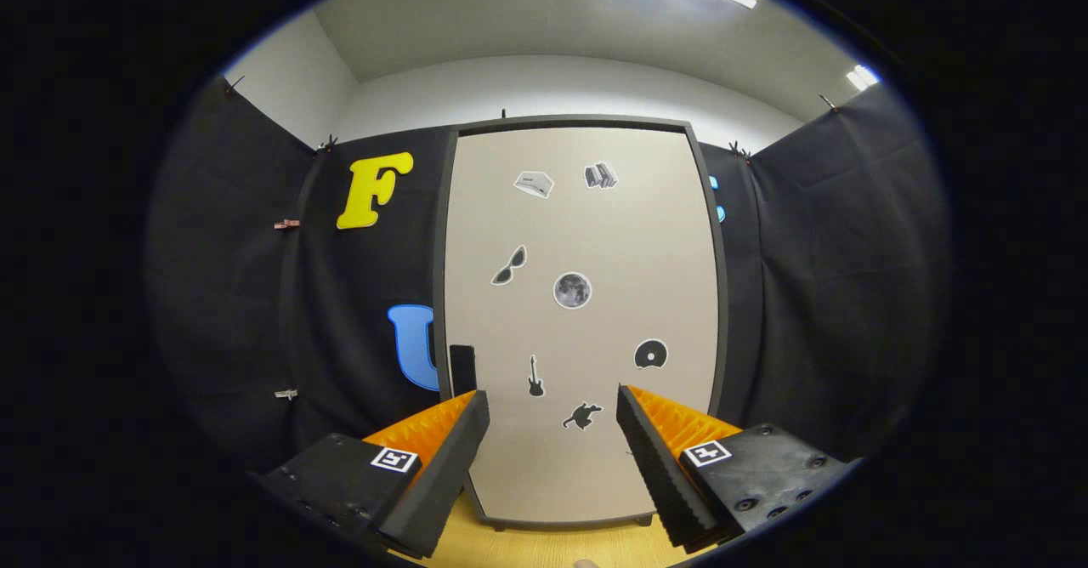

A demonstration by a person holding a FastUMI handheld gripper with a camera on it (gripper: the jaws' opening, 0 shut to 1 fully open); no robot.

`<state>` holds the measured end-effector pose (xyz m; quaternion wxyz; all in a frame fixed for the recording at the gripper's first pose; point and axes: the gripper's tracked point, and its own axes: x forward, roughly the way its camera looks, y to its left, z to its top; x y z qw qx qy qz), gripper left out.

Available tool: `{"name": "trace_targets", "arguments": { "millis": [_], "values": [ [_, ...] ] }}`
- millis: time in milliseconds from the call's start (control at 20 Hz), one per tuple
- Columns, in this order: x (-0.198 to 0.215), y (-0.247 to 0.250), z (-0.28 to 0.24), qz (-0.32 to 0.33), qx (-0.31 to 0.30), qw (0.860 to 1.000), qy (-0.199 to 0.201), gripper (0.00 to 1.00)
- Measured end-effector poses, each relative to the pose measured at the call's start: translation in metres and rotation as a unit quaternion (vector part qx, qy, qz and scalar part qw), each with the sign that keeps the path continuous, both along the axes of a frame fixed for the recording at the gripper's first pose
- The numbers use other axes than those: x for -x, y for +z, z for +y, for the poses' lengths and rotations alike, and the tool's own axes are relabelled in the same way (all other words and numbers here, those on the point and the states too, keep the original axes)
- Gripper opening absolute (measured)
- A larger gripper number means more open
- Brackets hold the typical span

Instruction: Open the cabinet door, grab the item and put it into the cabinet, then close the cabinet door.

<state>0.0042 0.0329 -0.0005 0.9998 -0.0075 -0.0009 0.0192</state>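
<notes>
My gripper [552, 402] is open wide, and its two fingers hold nothing. Straight ahead at twelve o'clock stands the cabinet [578, 321]. Its pale door [629, 245] is shut. Small dark stickers [572, 290] dot the door: a moon, sunglasses, a guitar, a disc. A small dark handle [462, 369] sits on the door's left edge, at about ten o'clock from my left finger [442, 466]. The cabinet stands on a wooden table [552, 547]. I cannot see the item to put away.
</notes>
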Motion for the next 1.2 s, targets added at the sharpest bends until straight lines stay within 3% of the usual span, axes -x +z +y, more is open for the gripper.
{"name": "trace_targets", "arguments": {
  "millis": [150, 400, 550, 750, 850, 1200],
  "values": [
    [-0.005, 0.006, -0.002, -0.011, -0.025, 1.000, -0.006, 0.97],
    [-0.017, -0.011, 0.006, 0.005, 0.004, 1.000, -0.007, 0.98],
    [-0.030, -0.024, 0.035, 0.018, -0.014, 0.999, 0.023, 0.98],
    [-0.055, -0.046, 0.059, 0.036, -0.015, 0.999, 0.032, 0.98],
    [-0.066, -0.056, 0.077, 0.044, -0.020, 0.998, 0.048, 0.92],
    [-0.105, -0.081, 0.100, 0.055, -0.006, 0.998, 0.032, 0.92]
  ]
}}
